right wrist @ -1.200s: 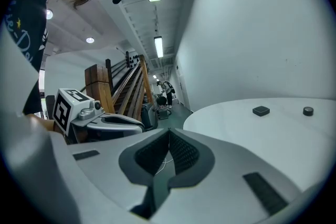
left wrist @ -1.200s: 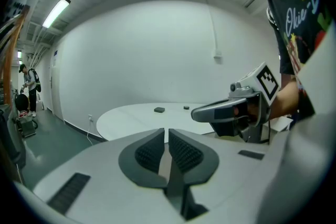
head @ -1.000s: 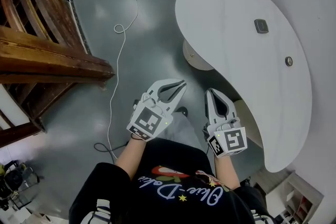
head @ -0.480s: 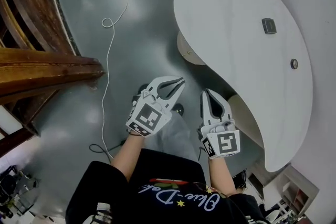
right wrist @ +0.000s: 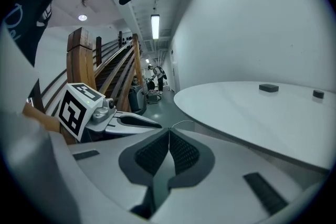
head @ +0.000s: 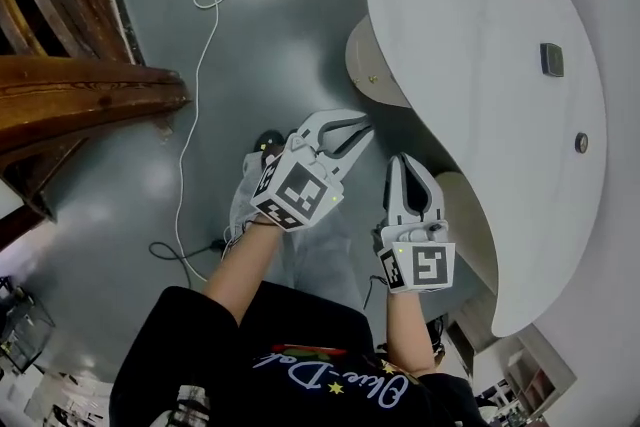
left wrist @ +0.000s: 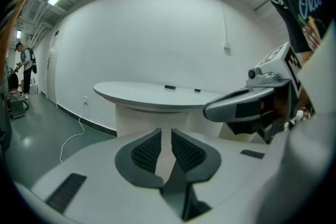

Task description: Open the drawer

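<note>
Left tool [head: 362, 127] and right tool [head: 405, 161] hanging just off the white surface [head: 480, 65] edge
Left jaws just cracked open, nothing between; right jaws pressed together, empty. Can't make out the drawer.

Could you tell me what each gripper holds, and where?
Nothing is held: the left gripper has just been opening, nothing between its jaws; the right gripper is shut and empty.

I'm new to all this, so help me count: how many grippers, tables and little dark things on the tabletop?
Grippers: 2, left gripper, right gripper
Table: 1
Dark things on it: 2, square block, round piece
Total: 5
</note>
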Available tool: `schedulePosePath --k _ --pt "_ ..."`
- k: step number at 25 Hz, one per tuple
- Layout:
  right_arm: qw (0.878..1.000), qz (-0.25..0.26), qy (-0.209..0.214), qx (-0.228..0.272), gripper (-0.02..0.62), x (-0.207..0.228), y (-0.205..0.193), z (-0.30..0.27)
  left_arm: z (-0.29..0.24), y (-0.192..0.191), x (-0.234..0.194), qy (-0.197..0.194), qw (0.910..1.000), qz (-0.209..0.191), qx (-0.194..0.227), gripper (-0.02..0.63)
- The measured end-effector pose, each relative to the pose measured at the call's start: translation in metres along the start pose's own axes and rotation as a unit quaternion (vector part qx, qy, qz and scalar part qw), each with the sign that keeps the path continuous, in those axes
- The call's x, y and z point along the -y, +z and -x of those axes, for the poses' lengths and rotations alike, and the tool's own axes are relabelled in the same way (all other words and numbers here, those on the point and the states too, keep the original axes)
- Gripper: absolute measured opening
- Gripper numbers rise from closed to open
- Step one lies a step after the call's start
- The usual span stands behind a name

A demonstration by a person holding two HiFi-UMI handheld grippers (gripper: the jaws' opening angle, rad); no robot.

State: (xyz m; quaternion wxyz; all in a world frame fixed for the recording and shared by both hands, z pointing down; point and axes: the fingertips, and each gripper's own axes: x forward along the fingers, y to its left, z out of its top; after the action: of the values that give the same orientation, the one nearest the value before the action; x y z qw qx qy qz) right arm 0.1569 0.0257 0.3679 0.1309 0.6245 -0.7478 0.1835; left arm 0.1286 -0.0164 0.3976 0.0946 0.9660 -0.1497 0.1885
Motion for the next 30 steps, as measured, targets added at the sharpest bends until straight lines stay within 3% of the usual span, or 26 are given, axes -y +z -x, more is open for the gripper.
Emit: schedulePosePath --k 2,10,15,20,30 --pt "1.000 -0.002 -0.004 -0.002 0.002 0.002 -0.007 -0.009 -0.009 -0.009 -0.006 0.002 1.0000 0.004 -0.002 0.063" --pt "0.999 -0.003 -0.038 -0.011 0.003 0.015 -0.026 -0.028 -0.047 -0.031 -0.025 -0.002 1.0000 0.008 0.004 0.074" --pt "0.998 -0.009 -0.056 -0.008 0.006 0.026 -0.031 -0.033 -0.072 -0.052 -0.035 -0.008 0.9999 0.000 -0.013 0.089" --pt "0.998 -0.010 -0.056 -0.008 0.012 0.028 -0.033 -0.036 -0.092 -0.064 -0.041 -0.019 0.9993 0.024 -0.018 0.103" --pt "0.998 -0.026 -0.054 -0.029 0.012 0.030 -0.051 -0.041 -0.131 -0.076 -0.050 -0.021 0.9989 0.026 -0.032 0.137"
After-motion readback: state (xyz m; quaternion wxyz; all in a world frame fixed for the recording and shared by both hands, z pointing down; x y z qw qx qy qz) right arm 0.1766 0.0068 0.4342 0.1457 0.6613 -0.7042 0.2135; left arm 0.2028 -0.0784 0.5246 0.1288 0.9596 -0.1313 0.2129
